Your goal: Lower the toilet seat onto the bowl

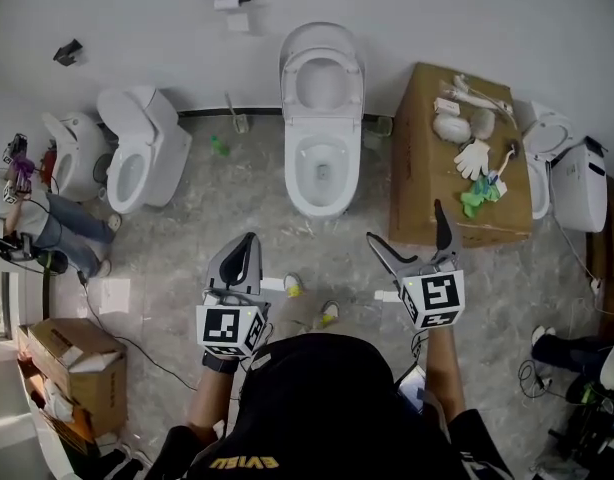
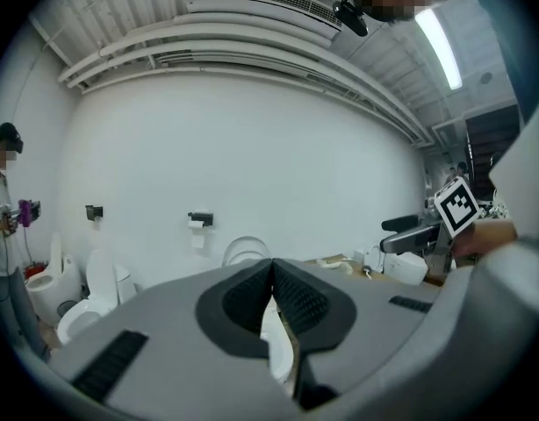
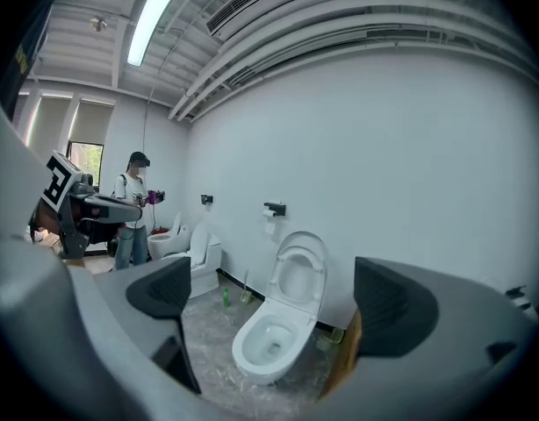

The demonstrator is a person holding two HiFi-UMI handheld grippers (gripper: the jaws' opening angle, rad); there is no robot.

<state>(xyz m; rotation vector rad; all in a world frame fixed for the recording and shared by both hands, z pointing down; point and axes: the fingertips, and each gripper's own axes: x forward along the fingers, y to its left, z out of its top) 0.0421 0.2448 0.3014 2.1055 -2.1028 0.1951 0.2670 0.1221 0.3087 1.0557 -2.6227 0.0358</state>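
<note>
The left gripper (image 1: 247,246) is held low in front of the person in the head view, its jaws pressed together with nothing in them. Beside it, the right gripper (image 1: 407,224) has its jaws spread wide and is just as empty. Both point toward a white toilet bowl (image 1: 296,171) against the wall, well apart from them. The toilet seat (image 1: 322,50) stands raised above the open bowl, leaning back on the wall. A cardboard box (image 1: 423,193) sits just right of the bowl, with a white glove (image 1: 473,157) and a green cloth (image 1: 477,196) on top. Another toilet (image 1: 139,153) stands to the left. In the left gripper view the ribbed pads (image 2: 298,302) meet at their tips and grip nothing, and the raised seat peeks out beyond them. In the right gripper view the dark pads (image 3: 160,289) sit far apart. The bowl and its upright seat are framed between them at a distance, and a standing person (image 3: 133,213) is at the far left.
</note>
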